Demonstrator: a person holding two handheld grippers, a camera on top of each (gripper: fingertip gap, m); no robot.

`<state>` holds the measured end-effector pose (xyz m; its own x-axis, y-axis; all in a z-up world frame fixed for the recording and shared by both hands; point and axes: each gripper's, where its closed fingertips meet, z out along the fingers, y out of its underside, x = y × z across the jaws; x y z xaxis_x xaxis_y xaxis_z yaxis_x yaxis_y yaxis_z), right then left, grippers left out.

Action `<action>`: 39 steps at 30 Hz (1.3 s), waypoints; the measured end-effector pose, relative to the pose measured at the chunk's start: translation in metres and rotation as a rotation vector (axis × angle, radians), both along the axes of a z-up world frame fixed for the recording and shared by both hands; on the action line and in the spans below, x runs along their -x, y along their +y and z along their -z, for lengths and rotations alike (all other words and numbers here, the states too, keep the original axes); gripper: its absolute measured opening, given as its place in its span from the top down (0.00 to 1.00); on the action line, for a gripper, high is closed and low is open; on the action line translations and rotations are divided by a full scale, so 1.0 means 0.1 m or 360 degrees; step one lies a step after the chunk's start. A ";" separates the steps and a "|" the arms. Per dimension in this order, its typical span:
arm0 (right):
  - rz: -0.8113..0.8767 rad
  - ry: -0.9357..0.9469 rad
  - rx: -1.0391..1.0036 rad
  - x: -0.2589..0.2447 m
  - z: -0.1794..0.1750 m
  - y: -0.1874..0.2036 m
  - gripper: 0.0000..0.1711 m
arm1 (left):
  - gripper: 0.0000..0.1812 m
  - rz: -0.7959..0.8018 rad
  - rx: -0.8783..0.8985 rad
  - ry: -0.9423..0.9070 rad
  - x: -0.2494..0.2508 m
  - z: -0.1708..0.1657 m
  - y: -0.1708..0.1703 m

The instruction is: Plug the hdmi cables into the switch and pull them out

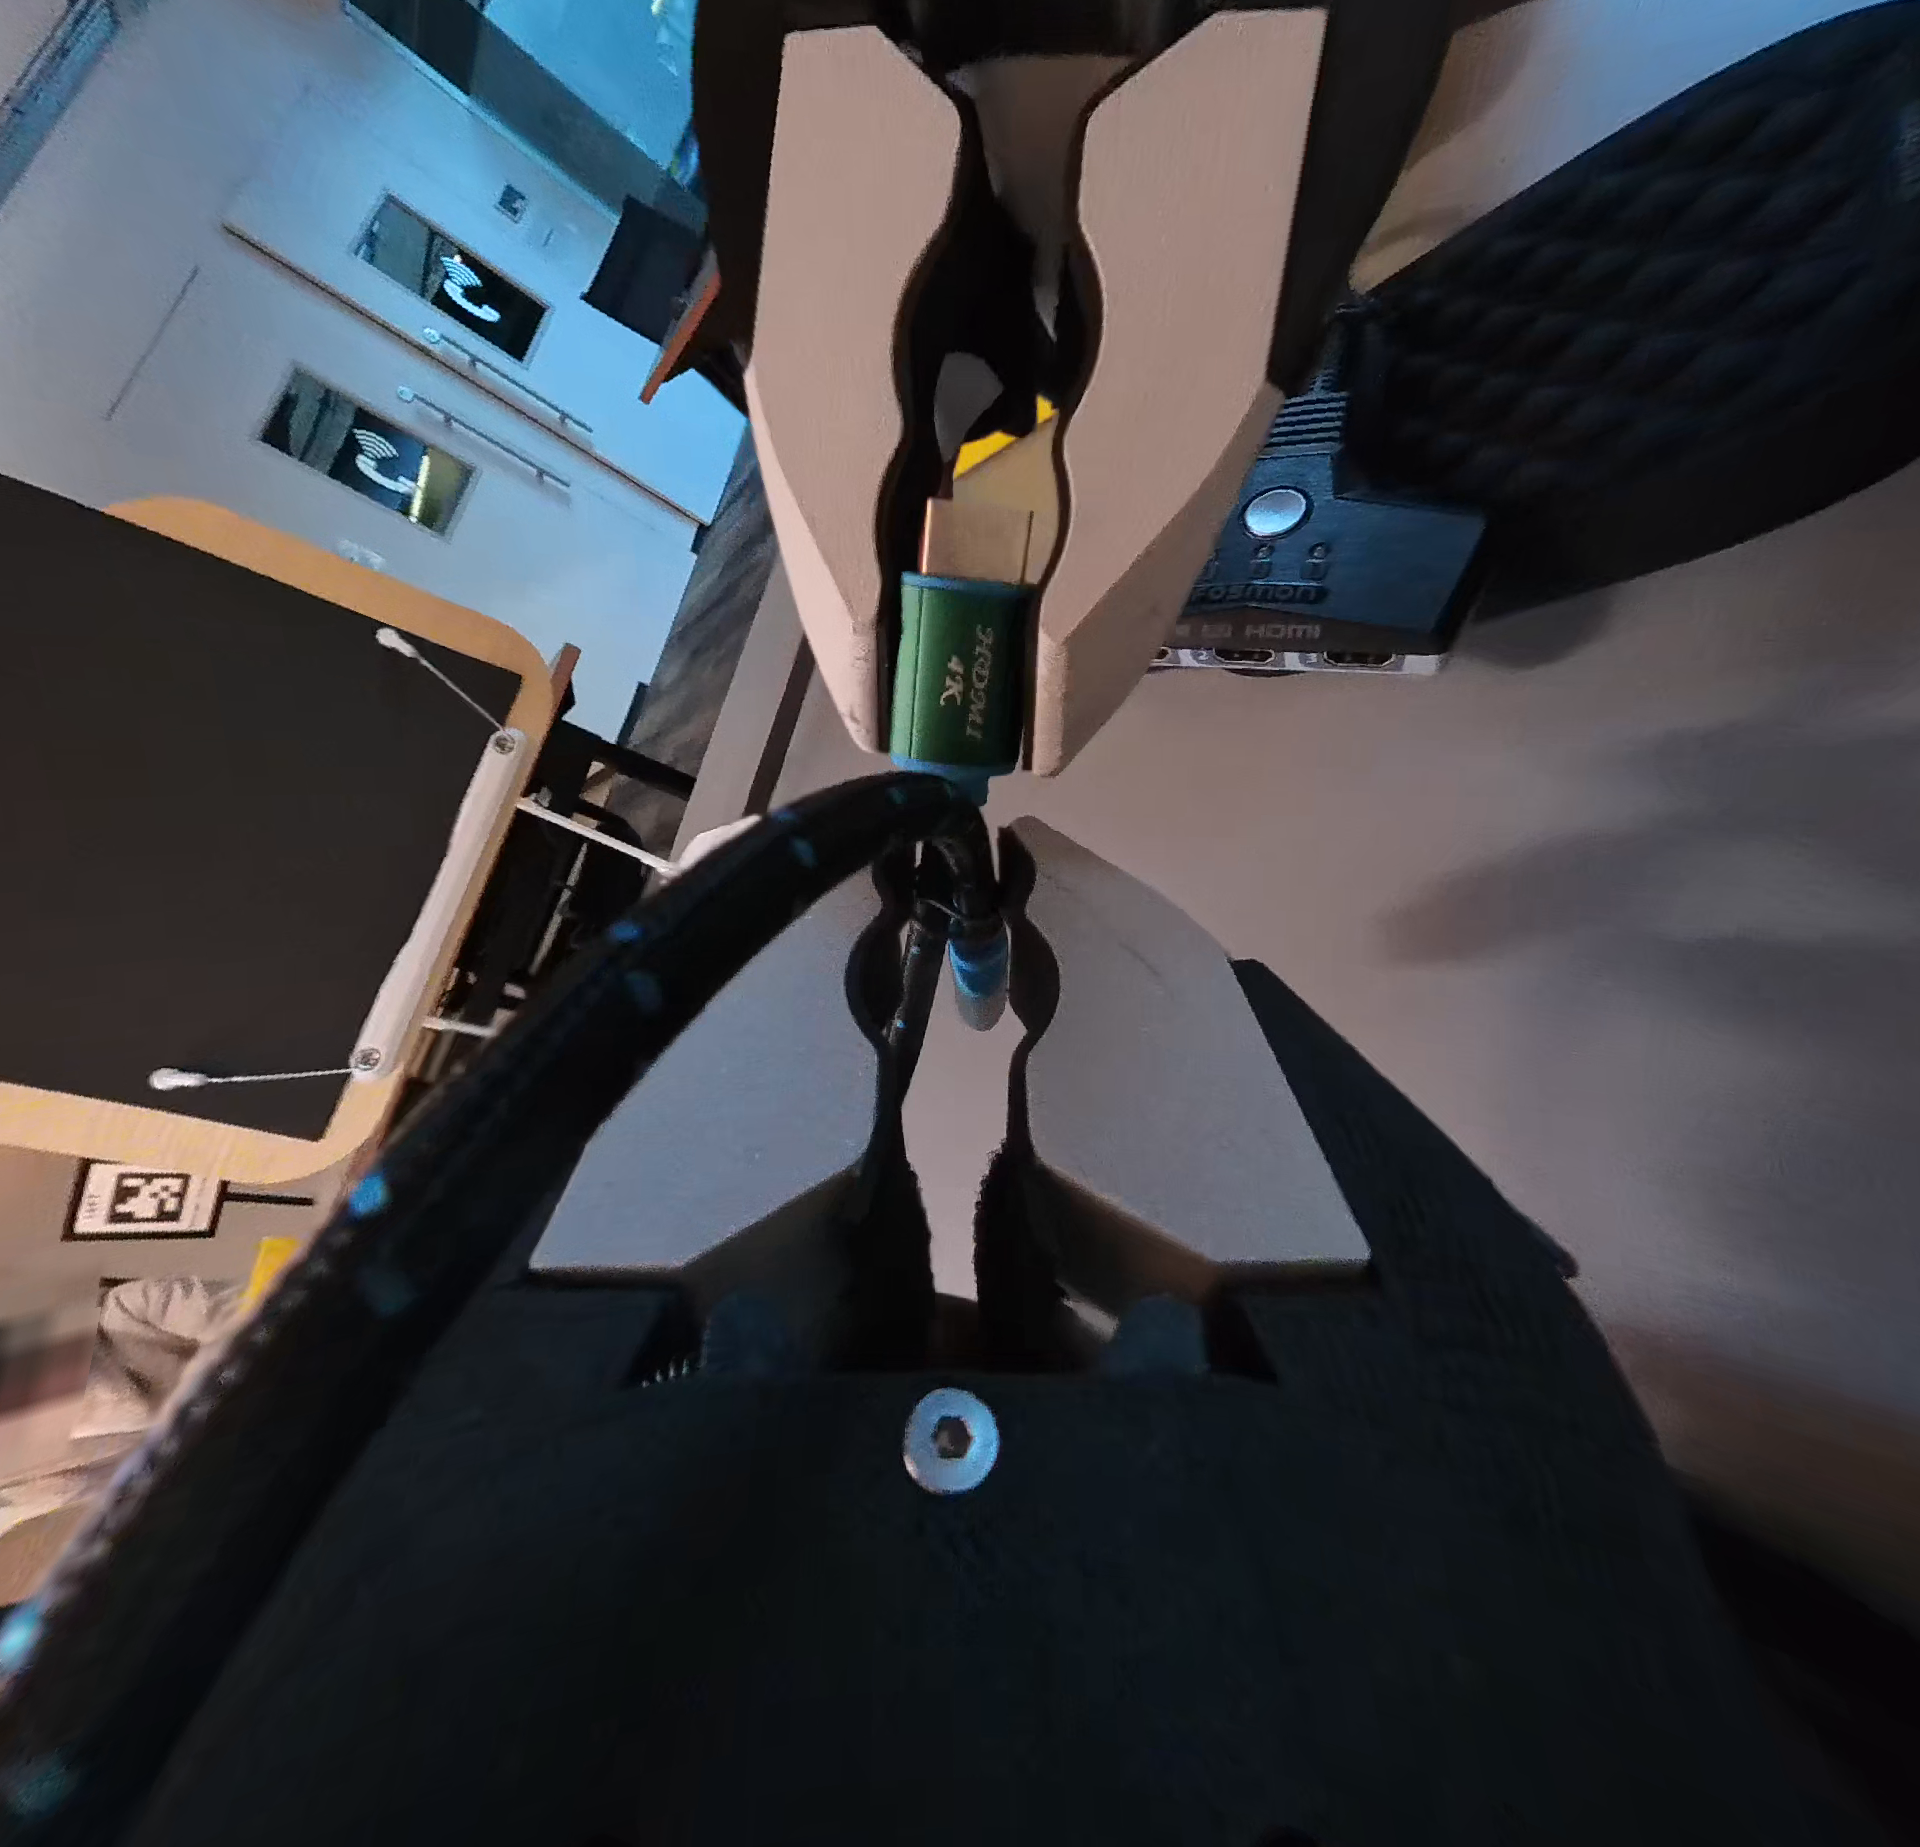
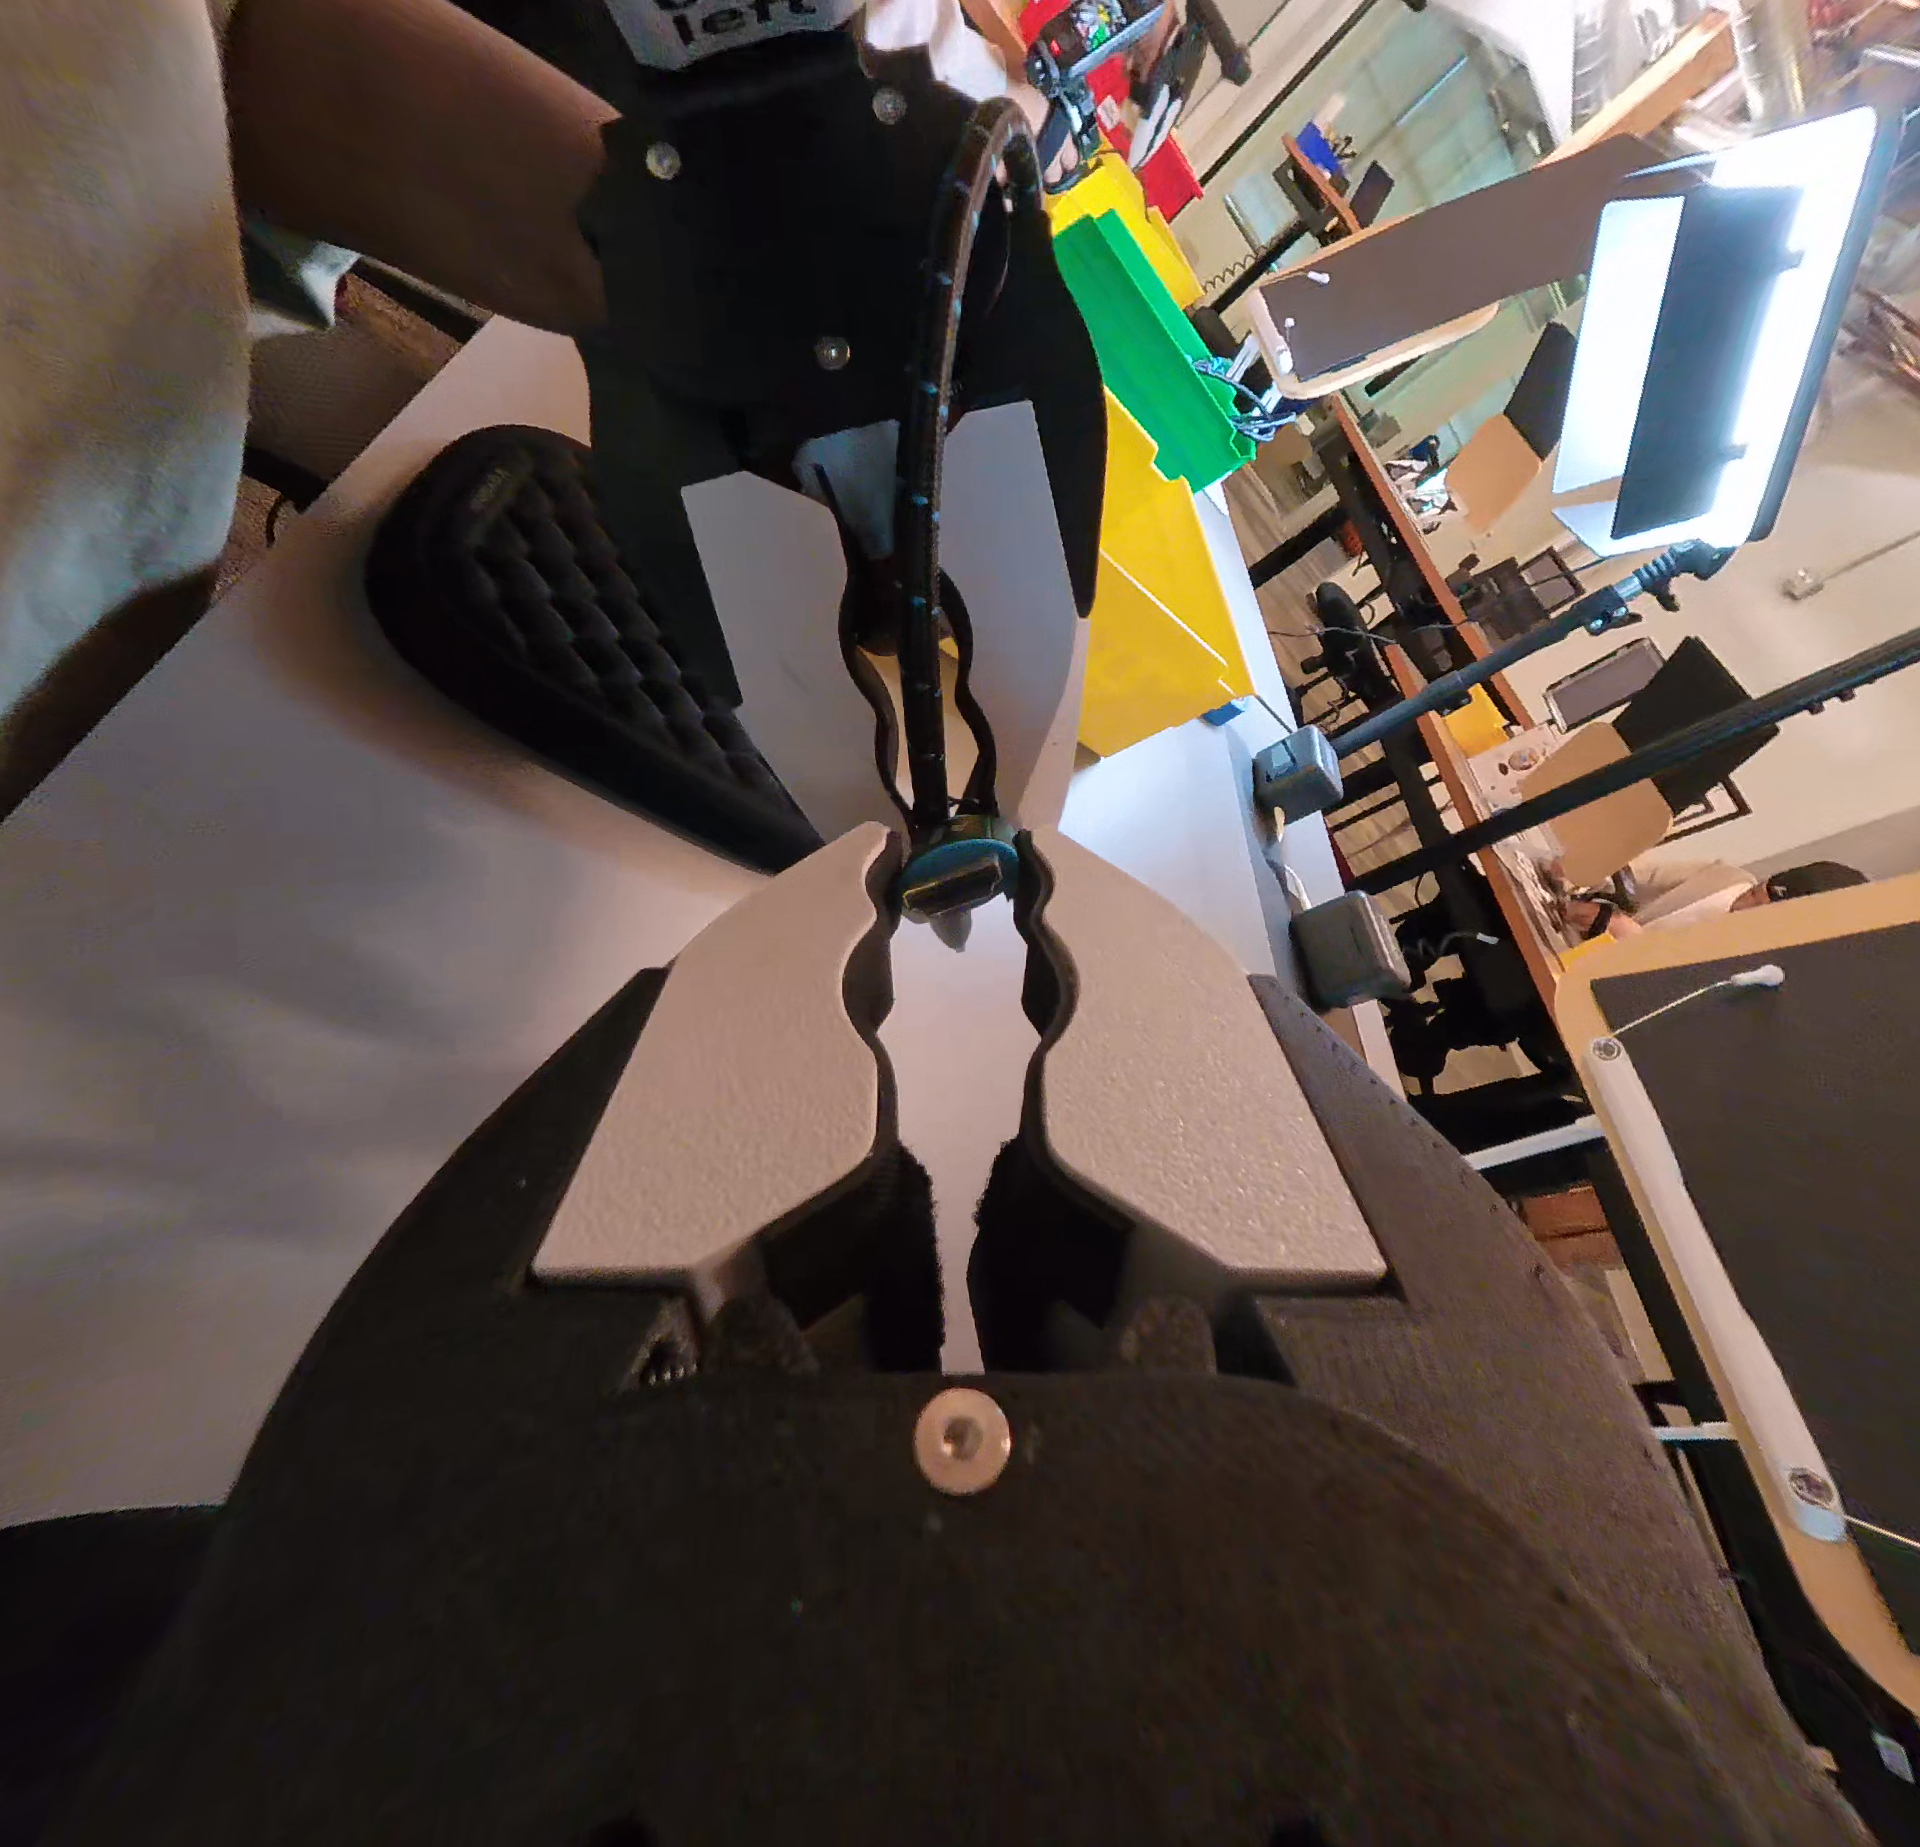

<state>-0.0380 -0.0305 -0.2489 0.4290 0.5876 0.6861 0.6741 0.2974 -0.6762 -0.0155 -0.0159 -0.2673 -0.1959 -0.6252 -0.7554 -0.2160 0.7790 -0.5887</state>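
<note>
right tongs pinching green lettered hdmi plug, left tongs pinching its cable — printed black switch behind

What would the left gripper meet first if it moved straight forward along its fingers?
The green HDMI plug, held by the right gripper directly ahead, tip to tip. The left gripper nearly touches it; the switch seems to lie farther behind, off to the side.

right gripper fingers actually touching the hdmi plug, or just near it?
Touching. In the left wrist view the right gripper has both fingers pressed against the green hdmi plug, no gap.
</note>
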 end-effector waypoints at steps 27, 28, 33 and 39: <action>0.0777 0.0002 0.1046 -1.09 0.78 -0.75 0.38 | 0.94 -0.0417 0.0300 0.0961 0.31 0.58 0.26; 0.0796 0.0009 0.1064 -1.09 0.83 -0.76 0.38 | 0.94 -0.0396 0.0333 0.0965 0.29 0.59 0.24; 0.0862 -0.0275 0.0924 -1.16 1.00 -0.73 0.61 | 0.94 -0.0384 0.0387 0.0953 0.24 0.63 0.27; 0.0793 -0.0338 0.0863 -1.17 1.10 -0.63 0.70 | 0.94 -0.0415 0.0318 0.0892 0.23 0.67 0.27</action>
<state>0.0786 -0.0935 -0.3585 0.6225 0.6374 0.4542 0.7734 -0.4122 -0.4815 -0.0388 0.0110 -0.3338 -0.3494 -0.8235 -0.4469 -0.6996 0.5466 -0.4602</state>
